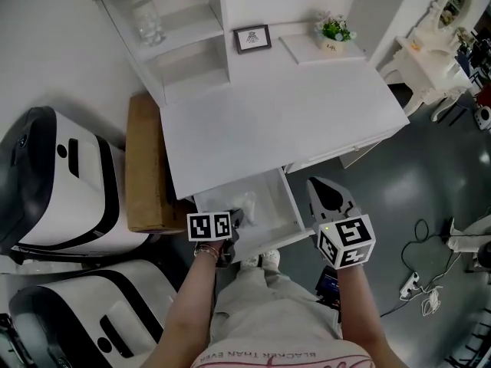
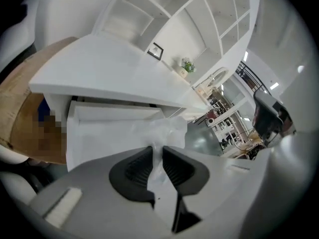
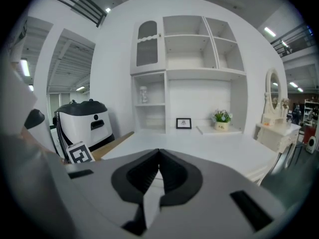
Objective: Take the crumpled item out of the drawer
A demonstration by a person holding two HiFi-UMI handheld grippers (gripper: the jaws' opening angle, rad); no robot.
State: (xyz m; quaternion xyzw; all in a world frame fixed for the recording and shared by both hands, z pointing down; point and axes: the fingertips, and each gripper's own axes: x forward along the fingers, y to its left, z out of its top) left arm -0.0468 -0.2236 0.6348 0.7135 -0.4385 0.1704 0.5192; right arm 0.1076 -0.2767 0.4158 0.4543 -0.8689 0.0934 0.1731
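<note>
Crumpled item (image 2: 162, 133) over open drawer (image 2: 114, 114), nr desk (image 2: 99, 68).

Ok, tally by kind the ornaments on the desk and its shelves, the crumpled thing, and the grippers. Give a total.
picture frame: 1
potted plant: 1
glass jar: 1
crumpled plastic item: 1, pinched in the left gripper
grippers: 2, counting the right gripper, shut on nothing
Total: 6
</note>
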